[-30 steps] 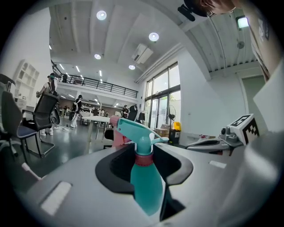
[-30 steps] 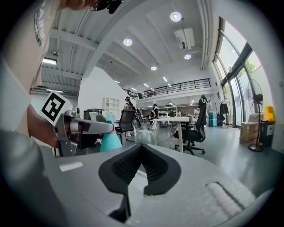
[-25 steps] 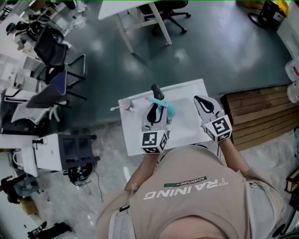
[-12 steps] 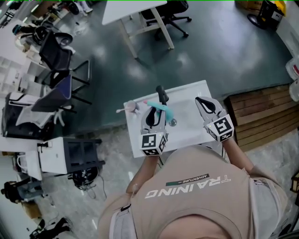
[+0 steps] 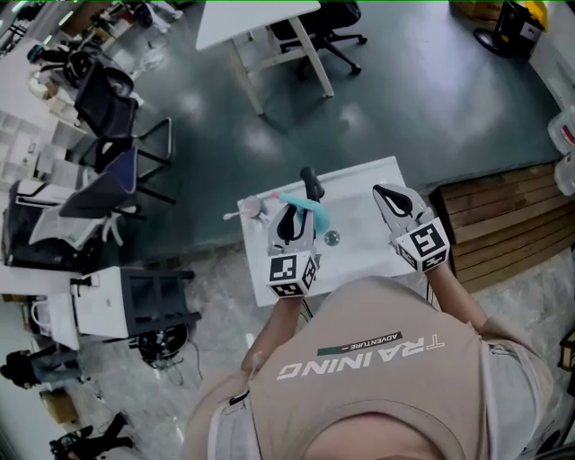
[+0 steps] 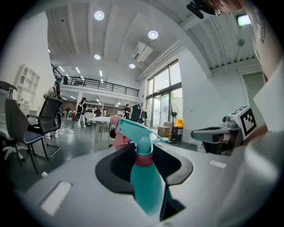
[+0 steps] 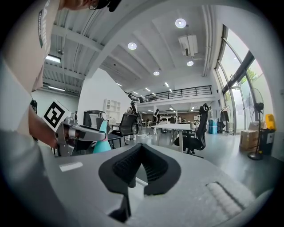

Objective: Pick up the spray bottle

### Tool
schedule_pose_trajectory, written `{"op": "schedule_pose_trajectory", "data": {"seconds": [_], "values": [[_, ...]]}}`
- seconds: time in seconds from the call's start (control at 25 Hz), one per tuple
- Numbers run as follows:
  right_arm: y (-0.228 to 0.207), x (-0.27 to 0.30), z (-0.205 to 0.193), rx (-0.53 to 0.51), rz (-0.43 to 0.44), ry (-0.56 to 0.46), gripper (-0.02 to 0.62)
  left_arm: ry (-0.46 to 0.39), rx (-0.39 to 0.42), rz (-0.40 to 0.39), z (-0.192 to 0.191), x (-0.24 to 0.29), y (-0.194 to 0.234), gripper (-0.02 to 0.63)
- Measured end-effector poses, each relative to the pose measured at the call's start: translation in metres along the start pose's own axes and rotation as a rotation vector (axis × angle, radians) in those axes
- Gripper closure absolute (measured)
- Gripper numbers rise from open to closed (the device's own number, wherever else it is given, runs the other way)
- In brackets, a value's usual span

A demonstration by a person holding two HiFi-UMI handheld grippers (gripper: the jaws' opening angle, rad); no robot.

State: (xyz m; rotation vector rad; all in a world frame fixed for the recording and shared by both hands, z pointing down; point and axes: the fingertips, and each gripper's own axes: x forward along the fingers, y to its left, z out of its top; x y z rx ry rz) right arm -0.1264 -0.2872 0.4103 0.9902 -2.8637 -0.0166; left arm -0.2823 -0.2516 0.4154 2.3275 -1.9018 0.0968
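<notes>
A teal spray bottle [image 6: 144,181] with a red collar and teal trigger head stands upright between the jaws of my left gripper [image 6: 146,153], whose black pads press its sides. From the head view, the bottle [image 5: 310,209] and left gripper [image 5: 299,214] are over the middle of the small white table [image 5: 364,193]. My right gripper [image 5: 393,199] hovers at the table's right side, jaws shut with nothing between them; its pads [image 7: 133,166] meet at the tip. The right gripper view also catches the bottle [image 7: 102,144] off to the left.
A pink cup-like object [image 5: 250,207] stands at the table's left end, with a dark upright thing [image 5: 310,182] behind the bottle. A small round grey object [image 5: 331,237] lies just right of the left gripper. Office chairs [image 5: 108,175], a white desk [image 5: 260,18] and a wooden pallet [image 5: 499,220] surround the table.
My left gripper and the bottle have shifted a little leftward over the table, and the small round grey object now shows beside them. The right gripper has stayed put.
</notes>
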Motion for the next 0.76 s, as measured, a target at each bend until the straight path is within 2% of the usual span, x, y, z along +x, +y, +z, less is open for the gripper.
{"op": "schedule_pose_trajectory", "data": {"seconds": [0.76], "values": [[-0.008, 0.012, 0.010, -0.005, -0.004, -0.032, 0.594, -0.001, -0.018, -0.014, 0.000, 0.018, 0.001, 0.460]]}}
